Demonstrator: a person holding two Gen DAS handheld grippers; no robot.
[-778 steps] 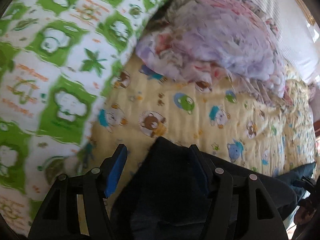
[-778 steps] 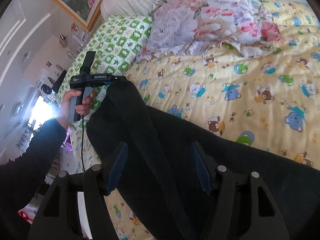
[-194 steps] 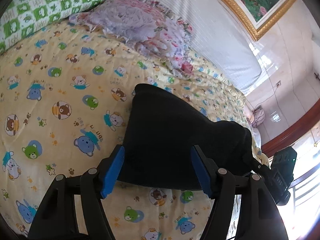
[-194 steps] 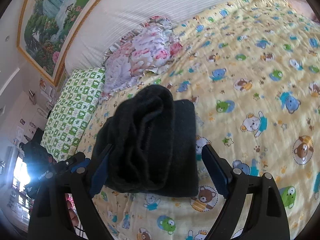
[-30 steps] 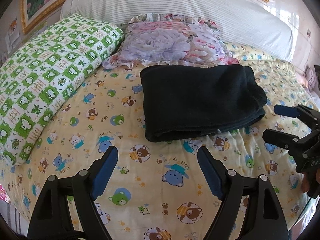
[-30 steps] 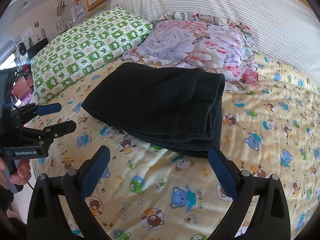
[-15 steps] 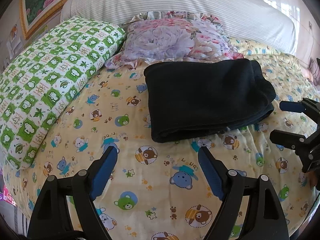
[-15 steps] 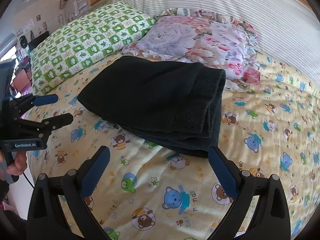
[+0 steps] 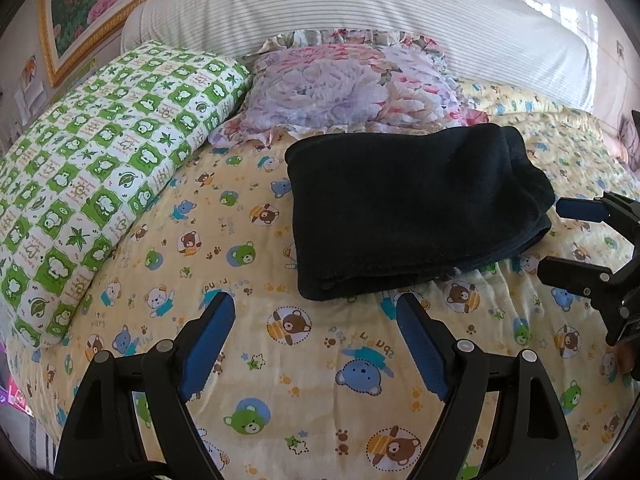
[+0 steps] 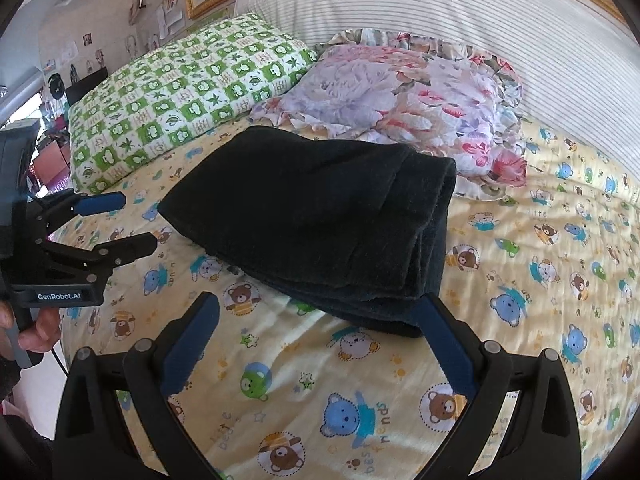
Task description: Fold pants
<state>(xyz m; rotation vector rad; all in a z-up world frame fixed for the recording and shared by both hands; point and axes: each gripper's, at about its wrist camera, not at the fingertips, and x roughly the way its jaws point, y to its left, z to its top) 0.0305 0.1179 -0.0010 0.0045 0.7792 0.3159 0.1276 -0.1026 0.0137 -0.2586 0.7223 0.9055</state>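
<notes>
The black pants point(image 9: 408, 208) lie folded in a thick rectangle on the yellow bear-print bedspread point(image 9: 312, 380); they also show in the right wrist view point(image 10: 320, 216). My left gripper point(image 9: 314, 312) is open and empty, held back from the pants' near edge. My right gripper point(image 10: 318, 308) is open and empty, just short of the fold's near corner. The right gripper also shows at the right edge of the left wrist view point(image 9: 560, 236), and the left gripper at the left of the right wrist view point(image 10: 120, 220). Neither touches the pants.
A green-and-white checked pillow point(image 9: 104, 168) lies at the left and a floral pillow point(image 9: 352, 88) behind the pants. A striped white headboard point(image 9: 360, 12) runs along the back. The bed's edge drops off at the lower left point(image 9: 24, 380).
Both grippers have drawn slightly back and shifted; the folded pants lie still and sit a little farther right in the left view.
</notes>
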